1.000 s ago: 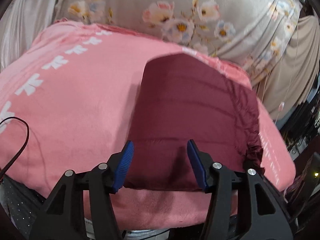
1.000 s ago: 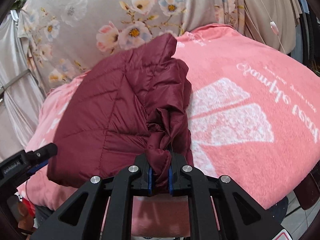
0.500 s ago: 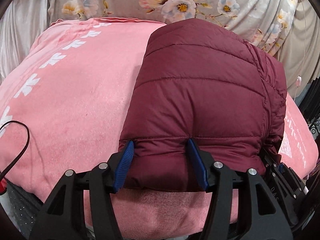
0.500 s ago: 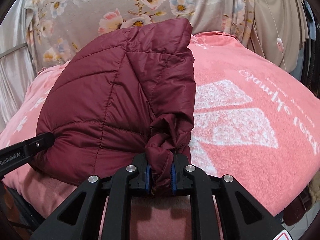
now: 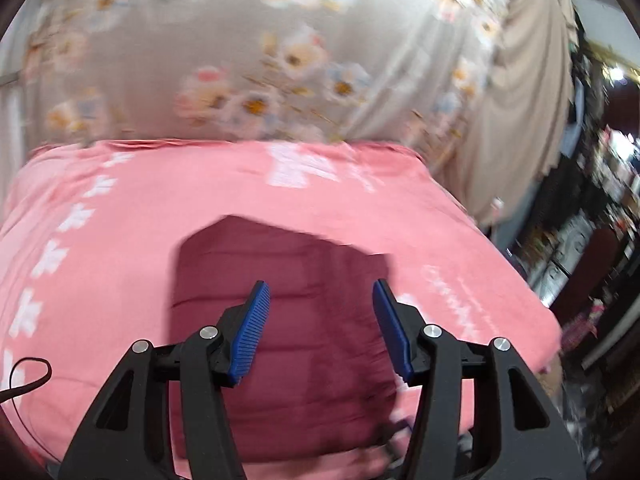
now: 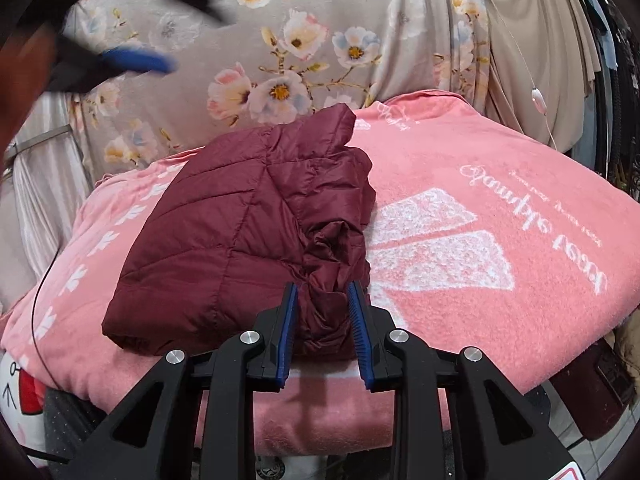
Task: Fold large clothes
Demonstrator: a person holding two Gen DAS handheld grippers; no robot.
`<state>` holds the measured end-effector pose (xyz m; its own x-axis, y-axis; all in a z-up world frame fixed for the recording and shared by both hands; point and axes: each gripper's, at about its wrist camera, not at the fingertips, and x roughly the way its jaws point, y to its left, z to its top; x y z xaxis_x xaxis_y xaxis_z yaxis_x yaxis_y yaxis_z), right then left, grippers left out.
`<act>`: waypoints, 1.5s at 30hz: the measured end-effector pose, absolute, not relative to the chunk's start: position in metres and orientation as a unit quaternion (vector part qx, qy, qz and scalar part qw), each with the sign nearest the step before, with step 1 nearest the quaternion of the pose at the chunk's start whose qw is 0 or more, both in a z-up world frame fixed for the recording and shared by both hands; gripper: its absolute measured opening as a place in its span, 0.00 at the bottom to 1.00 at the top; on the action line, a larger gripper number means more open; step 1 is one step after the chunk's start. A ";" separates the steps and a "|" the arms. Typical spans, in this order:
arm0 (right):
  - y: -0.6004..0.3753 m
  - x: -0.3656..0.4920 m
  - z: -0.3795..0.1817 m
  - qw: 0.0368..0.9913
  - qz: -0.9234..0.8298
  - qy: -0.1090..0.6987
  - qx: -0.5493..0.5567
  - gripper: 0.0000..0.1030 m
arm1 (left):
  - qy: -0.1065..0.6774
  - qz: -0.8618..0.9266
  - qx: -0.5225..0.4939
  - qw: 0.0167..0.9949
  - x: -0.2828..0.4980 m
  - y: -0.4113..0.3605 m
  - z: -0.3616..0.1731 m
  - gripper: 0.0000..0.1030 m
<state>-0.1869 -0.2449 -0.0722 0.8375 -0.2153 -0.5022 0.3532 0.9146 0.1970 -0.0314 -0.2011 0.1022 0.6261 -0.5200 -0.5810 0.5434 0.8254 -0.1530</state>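
Between the parting pads of the right gripper (image 6: 322, 330), the bunched edge of the folded maroon puffer jacket (image 6: 248, 240) is lying on the pink towel (image 6: 480, 240). The left gripper (image 5: 320, 320) is hovering spread and empty above. The jacket looks light, puffy and slick; gripping at quilted seams or folded edges appears best.

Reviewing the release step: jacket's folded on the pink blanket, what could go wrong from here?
1. The right gripper jaws are opening with a bunched edge of the maroon jacket between them; puffy fabric may snag on the pads and drag the fold open.
2. The jacket sits near the pink blanket front edge and could slip off.
3. The left gripper, open above, could catch the bundle.
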 end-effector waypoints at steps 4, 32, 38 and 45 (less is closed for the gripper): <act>-0.262 -0.186 -0.081 0.944 -0.145 0.247 0.161 0.22 | 0.375 -0.306 0.033 0.874 -0.010 -0.273 0.082 0.50; -0.299 -0.160 -0.108 0.919 -0.123 0.307 0.213 0.17 | 0.511 -0.237 0.067 0.824 0.078 -0.329 -0.058 0.25; -0.310 -0.180 -0.065 0.929 -0.133 0.263 0.222 0.47 | 0.510 -0.279 0.005 0.814 0.065 -0.290 -0.020 0.36; -0.334 -0.149 -0.046 0.921 -0.097 0.253 0.279 0.77 | 0.438 -0.260 -0.180 0.841 0.053 -0.131 0.051 0.83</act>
